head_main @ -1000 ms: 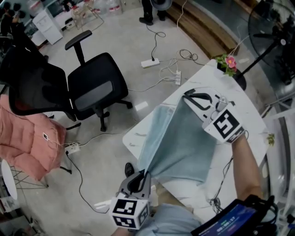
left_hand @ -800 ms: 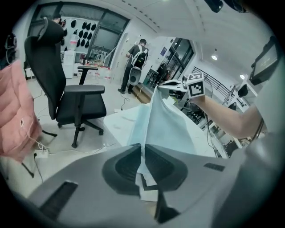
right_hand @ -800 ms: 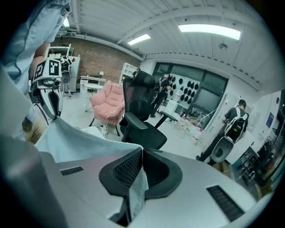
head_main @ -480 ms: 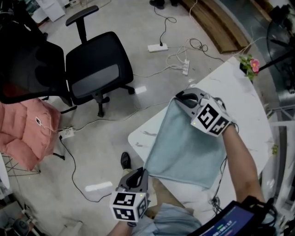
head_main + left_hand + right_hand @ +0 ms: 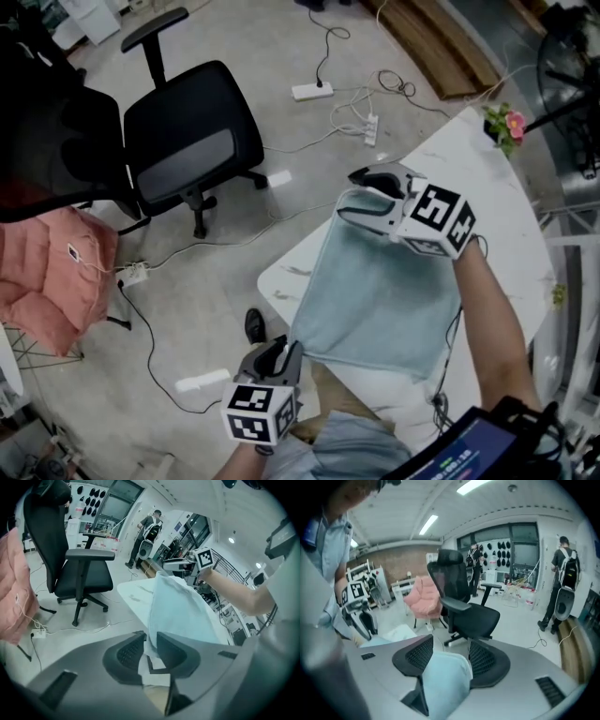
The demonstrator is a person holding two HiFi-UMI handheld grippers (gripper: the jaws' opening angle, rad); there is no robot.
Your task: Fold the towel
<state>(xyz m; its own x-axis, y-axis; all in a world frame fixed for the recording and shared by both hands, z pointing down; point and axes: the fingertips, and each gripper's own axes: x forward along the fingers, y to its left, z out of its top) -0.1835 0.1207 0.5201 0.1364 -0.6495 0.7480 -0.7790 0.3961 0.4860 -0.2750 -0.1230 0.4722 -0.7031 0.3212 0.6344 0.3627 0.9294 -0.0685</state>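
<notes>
The left hand-held gripper (image 5: 286, 351), opening, pinches the towel's (image 5: 375, 300) 7 o'clock corner beyond the worktop (image 5: 502, 173) edge. The right hand-held gripper (image 5: 352, 194) opens wide around the 12 o'clock corner.

**Both grippers down at the towel, jaws opening**

The person's right arm (image 5: 489, 305) stretched out over the worktop (image 5: 511, 211), forearm bare, carrying the right gripper (image 5: 361, 195) at the far edge of the towel (image 5: 380, 291). That gripper pointed forward and down. Its jaws stood wide and were opening, with a rounded fold of cloth lying loose between them. The left gripper (image 5: 284, 353) sat close in to the body at the towel's near corner, tilted downward. Its jaws were only narrowly apart and opening, and the corner of the cloth filled the slim gap between the pads.
</notes>
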